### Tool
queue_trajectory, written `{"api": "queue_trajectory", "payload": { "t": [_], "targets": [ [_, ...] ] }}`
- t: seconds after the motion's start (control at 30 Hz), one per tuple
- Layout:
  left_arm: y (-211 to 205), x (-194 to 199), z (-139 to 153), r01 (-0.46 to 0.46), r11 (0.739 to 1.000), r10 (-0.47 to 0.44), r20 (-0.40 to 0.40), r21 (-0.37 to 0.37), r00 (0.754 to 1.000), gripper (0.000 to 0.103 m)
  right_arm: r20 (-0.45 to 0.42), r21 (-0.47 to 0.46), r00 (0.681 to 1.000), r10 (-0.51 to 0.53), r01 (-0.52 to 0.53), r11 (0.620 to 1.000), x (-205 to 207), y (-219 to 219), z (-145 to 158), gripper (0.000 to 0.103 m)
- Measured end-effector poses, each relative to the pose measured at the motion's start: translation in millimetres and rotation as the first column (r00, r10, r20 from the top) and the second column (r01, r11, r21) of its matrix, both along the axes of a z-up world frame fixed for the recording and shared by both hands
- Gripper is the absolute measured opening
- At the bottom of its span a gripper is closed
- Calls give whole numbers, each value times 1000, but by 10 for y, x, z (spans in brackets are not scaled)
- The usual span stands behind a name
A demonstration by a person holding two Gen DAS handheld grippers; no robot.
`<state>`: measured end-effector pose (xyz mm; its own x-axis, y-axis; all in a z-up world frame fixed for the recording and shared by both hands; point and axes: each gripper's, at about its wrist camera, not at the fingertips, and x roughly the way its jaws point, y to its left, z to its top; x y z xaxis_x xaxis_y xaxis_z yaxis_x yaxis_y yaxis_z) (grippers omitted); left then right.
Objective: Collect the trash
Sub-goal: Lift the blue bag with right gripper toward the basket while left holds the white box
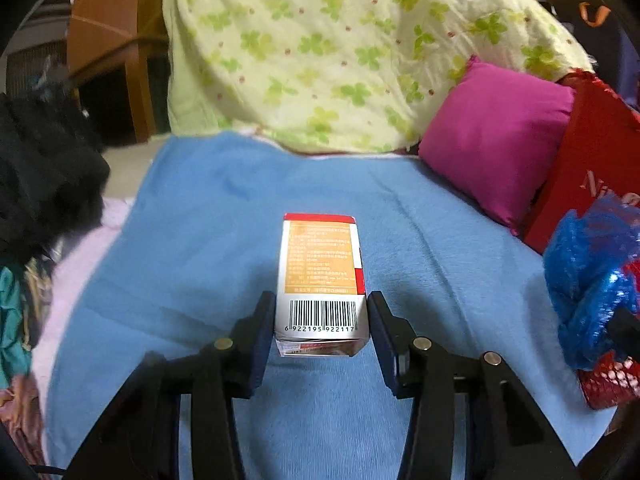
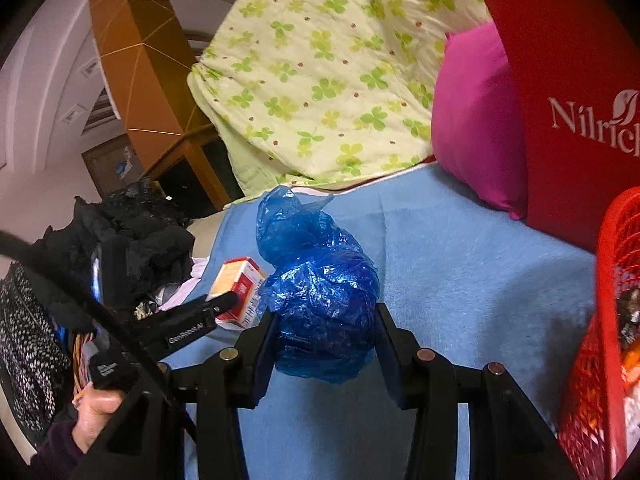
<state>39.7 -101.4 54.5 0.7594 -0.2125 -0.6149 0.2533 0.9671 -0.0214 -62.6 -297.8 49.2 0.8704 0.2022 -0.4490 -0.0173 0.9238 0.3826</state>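
currently the left gripper (image 1: 322, 316) pinches only the near end of the small box (image 1: 320, 276) above the blue blanket (image 1: 200, 220), so it could pivot out, while the right gripper (image 2: 324, 332), closed on the slippery blue plastic bag (image 2: 320, 284), may lose it before the red basket (image 2: 608, 320).

Blue blanket (image 1: 224, 208) over bed, clover-print quilt (image 1: 340, 52), magenta pillow (image 1: 496, 140), orange-brown wooden cabinet (image 2: 136, 60), white wall (image 2: 36, 100)

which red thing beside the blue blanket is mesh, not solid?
The red basket, at the right edge: open plastic lattice. The red bag behind it is solid with white lettering.
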Motion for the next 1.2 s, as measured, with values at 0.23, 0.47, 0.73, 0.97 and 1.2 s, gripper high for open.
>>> {"api": "queue_trajectory", "payload": {
  "t": [0.23,0.47,0.73,0.97,1.2],
  "targets": [
    [-16,-529,293,-7,1000,5,100,23,995,48,52,2,999,0,0,1000,-378,16,36,48],
    [-13,-1033,302,-24,1000,23,98,14,995,48,52,3,999,5,-5,1000,-682,27,24,48],
    [-97,-1443,376,-5,998,0,102,57,995,48,64,-25,998,20,-19,1000,-1043,51,24,48],
    [-152,-1680,523,-3,997,-8,136,81,991,48,93,-14,996,19,-18,1000,-1219,2,61,48],
    [-235,-1787,573,4,996,-18,148,94,989,48,108,-5,994,16,-16,1000,-1257,-50,73,48]
  ]
}}
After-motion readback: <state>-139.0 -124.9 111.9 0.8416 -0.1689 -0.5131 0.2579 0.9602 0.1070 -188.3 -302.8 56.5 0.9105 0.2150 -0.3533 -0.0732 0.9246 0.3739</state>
